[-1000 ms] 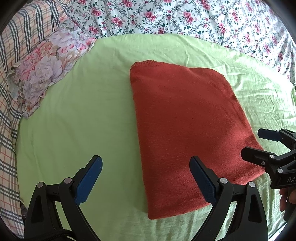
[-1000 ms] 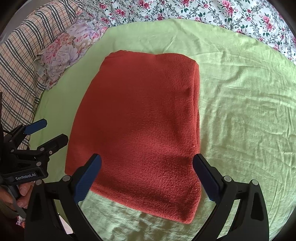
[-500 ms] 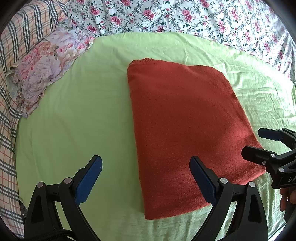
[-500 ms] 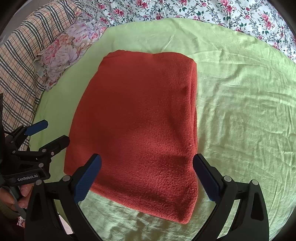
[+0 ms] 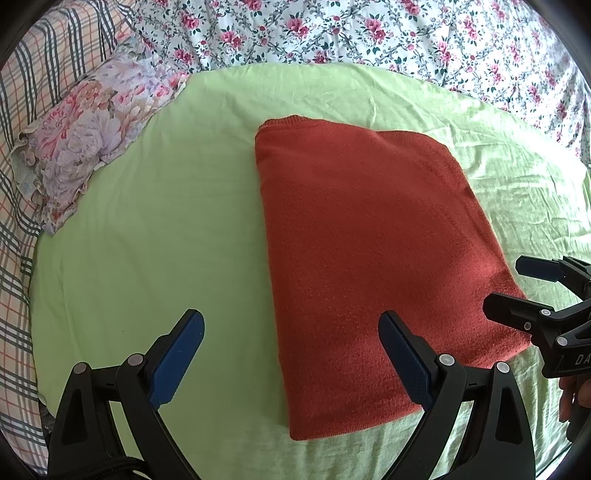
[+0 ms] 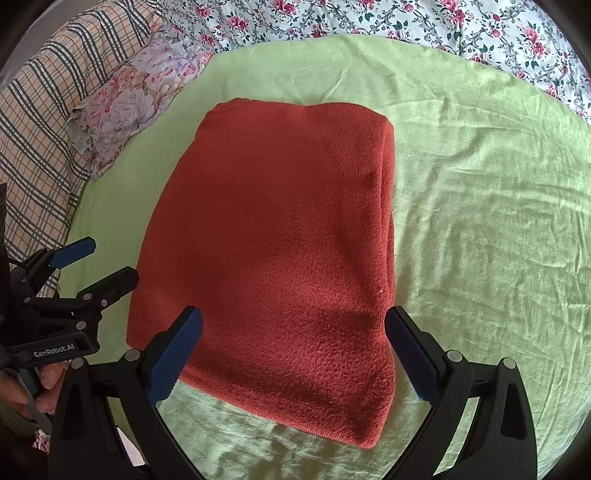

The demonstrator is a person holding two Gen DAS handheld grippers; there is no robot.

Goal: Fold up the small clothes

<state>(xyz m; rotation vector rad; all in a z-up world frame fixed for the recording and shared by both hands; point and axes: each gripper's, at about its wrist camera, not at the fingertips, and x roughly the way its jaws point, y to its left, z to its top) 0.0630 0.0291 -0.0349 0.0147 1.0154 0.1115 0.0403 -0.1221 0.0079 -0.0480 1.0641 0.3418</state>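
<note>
A rust-red knitted garment (image 5: 369, 251) lies folded into a flat rectangle on the light green sheet (image 5: 147, 236); it also shows in the right wrist view (image 6: 280, 243). My left gripper (image 5: 291, 354) is open and empty, held above the garment's near left corner. My right gripper (image 6: 295, 350) is open and empty above the garment's near edge. Each gripper shows in the other's view: the right one (image 5: 517, 291) at the garment's right edge, the left one (image 6: 99, 262) at its left edge. Both hang apart from the cloth.
A floral pillow (image 5: 92, 136) lies at the far left. A plaid blanket (image 5: 14, 206) runs along the left edge. A flowered bedspread (image 5: 369, 33) covers the far side. The green sheet is wrinkled to the right of the garment (image 6: 480, 221).
Both grippers have drawn back and up slightly from the folded garment. The garment itself has not moved. Both stay open.
</note>
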